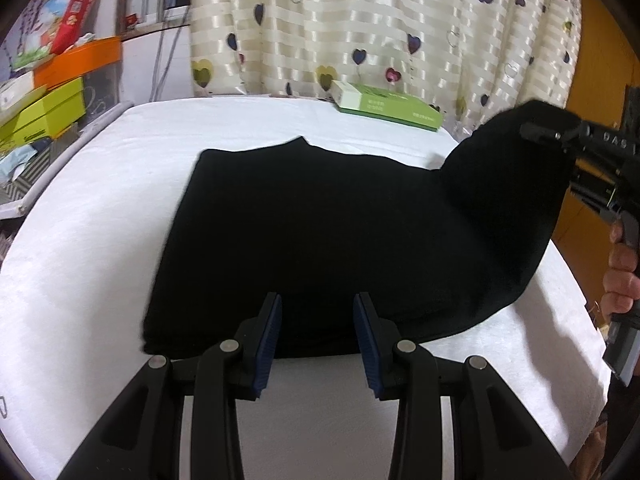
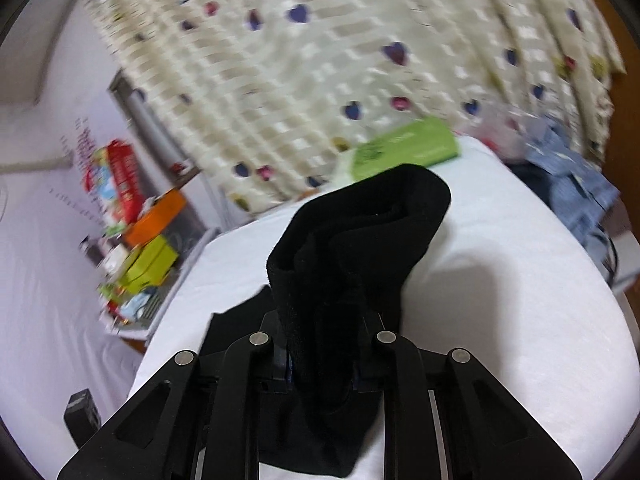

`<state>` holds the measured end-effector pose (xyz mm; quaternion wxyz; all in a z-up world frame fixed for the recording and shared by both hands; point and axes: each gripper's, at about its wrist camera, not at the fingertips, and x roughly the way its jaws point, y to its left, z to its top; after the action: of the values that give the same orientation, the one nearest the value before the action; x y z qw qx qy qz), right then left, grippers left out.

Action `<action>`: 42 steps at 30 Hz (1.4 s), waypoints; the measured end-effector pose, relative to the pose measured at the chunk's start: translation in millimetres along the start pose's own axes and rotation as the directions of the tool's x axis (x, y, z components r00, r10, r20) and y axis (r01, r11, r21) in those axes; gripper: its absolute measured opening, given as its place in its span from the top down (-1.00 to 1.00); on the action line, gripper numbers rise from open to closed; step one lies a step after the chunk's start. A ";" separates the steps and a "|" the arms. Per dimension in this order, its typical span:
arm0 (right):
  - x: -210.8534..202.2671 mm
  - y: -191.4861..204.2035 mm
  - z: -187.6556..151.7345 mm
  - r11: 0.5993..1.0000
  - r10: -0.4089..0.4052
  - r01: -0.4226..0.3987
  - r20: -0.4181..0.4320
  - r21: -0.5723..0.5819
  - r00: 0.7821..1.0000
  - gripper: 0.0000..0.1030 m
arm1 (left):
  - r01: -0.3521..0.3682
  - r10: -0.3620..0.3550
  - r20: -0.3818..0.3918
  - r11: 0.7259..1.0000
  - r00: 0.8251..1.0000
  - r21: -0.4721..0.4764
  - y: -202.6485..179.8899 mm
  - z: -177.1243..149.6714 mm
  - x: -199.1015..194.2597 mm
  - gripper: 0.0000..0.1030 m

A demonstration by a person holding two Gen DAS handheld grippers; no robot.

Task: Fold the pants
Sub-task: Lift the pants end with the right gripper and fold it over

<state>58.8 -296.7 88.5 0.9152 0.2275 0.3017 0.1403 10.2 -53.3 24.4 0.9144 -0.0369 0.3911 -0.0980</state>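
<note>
Now pants (image 2: 352,256) hang (bunched) between right claw (image 2: 320,364).

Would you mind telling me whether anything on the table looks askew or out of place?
Only the black fabric pants: one end is bunched and raised off the white table cover in the right tool. Otherwise nothing stands out.

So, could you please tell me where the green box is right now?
The green box lies at the white table's far edge, against the curtain, beyond the black pants.
</note>
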 end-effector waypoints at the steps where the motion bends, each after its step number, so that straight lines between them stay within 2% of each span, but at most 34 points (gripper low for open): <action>1: 2.4 7.5 0.8 1.000 0.012 -0.012 -0.004 -0.017 1.000 0.62 | -0.005 0.005 0.004 1.000 1.000 -0.007 3.8 0.2 -1.8 0.23; 10: 31.5 71.5 -6.7 0.983 0.095 -0.105 -0.074 -0.151 0.993 0.62 | -0.088 0.091 0.024 0.992 0.996 -0.090 46.2 -4.8 -11.9 0.23; 13: 50.9 97.2 -19.3 0.970 0.115 -0.140 -0.131 -0.201 0.985 0.62 | -0.111 0.115 0.030 0.987 0.993 -0.115 58.0 -7.1 -16.6 0.23; 20: 99.1 142.6 -60.1 0.934 0.104 -0.185 -0.264 -0.305 0.959 0.62 | -0.137 0.143 0.024 0.977 0.990 -0.166 81.1 -15.0 -22.0 0.23; 24: 124.8 152.9 -85.0 0.920 0.078 -0.200 -0.343 -0.337 0.936 0.59 | -0.146 0.153 0.024 0.971 0.988 -0.188 91.6 -20.6 -26.1 0.23; 27: 140.1 152.0 -102.0 0.921 0.064 -0.211 -0.405 -0.329 0.912 0.35 | -0.154 0.163 0.024 0.967 0.986 -0.205 98.7 -22.8 -29.2 0.23; 30: 133.5 155.5 -107.1 0.906 0.112 -0.259 -0.402 -0.334 0.909 0.06 | -0.164 0.173 0.026 0.962 0.984 -0.220 105.9 -23.8 -32.1 0.23; 34: 119.9 159.7 -110.0 0.886 0.151 -0.316 -0.433 -0.339 0.889 0.04 | -0.167 0.180 0.032 0.957 0.983 -0.237 113.3 -23.5 -36.4 0.23; 37: 108.9 153.2 -112.6 0.867 0.253 -0.423 -0.497 -0.264 0.830 0.04 | -0.165 0.181 0.045 0.957 0.982 -0.240 114.6 -21.6 -40.8 0.23; 38: 107.1 153.5 -114.7 0.864 0.257 -0.429 -0.501 -0.264 0.826 0.04 | -0.163 0.180 0.051 0.957 0.982 -0.241 114.5 -20.4 -42.3 0.23; 41: 88.3 142.3 -110.3 0.864 0.260 -0.418 -0.462 -0.281 0.848 0.05 | -0.153 0.173 0.065 0.959 0.983 -0.238 112.8 -14.9 -45.8 0.23; 42: 77.8 131.5 -103.5 0.879 0.262 -0.392 -0.413 -0.271 0.872 0.08 | -0.147 0.168 0.071 0.961 0.983 -0.235 111.7 -13.3 -47.2 0.23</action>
<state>39.9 -119.0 42.4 0.8307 0.0811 0.3927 0.3861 -14.4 65.9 32.6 0.9256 -0.1151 0.3599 0.0227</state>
